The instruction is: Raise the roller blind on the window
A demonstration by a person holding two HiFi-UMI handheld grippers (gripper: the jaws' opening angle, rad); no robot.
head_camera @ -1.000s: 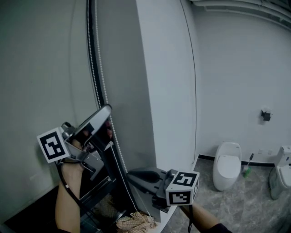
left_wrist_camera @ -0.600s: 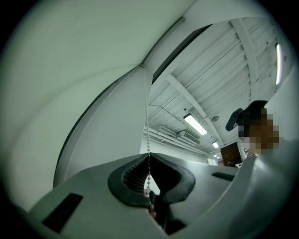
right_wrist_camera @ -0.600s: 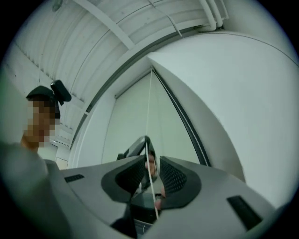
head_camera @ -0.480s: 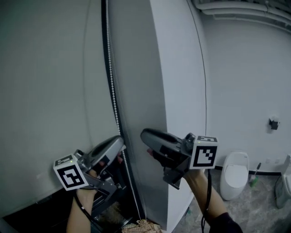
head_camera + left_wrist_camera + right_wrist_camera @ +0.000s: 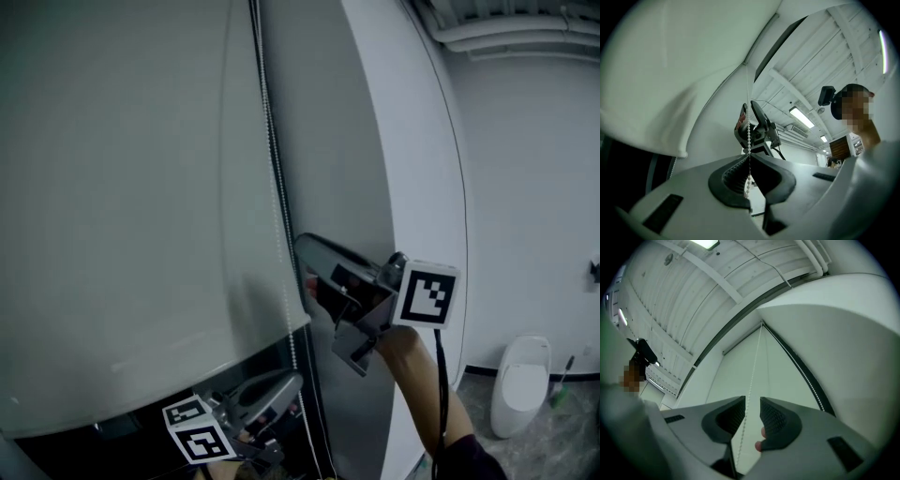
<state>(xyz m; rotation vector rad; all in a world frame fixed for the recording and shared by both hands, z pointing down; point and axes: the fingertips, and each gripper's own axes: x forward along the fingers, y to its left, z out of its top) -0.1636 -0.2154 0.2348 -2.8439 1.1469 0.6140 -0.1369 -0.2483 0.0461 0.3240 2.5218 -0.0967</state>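
The pale grey roller blind hangs at the left, its bottom edge curving low in the head view. Its white bead chain runs down the blind's right side. My left gripper sits low, under the blind's edge. In the left gripper view its jaws are shut on the bead chain. My right gripper is higher on the same chain. Its jaws stand slightly apart, and the bead chain passes through the gap without being pinched.
A white wall pier stands just right of the chain. Below the blind is the dark window opening. A toilet and a brush are far off at the lower right. Pipes cross the ceiling.
My left gripper has gone down with the chain, from mid-left to the bottom of the head view. My right gripper has come up from low to the chain. The head view has tilted up.
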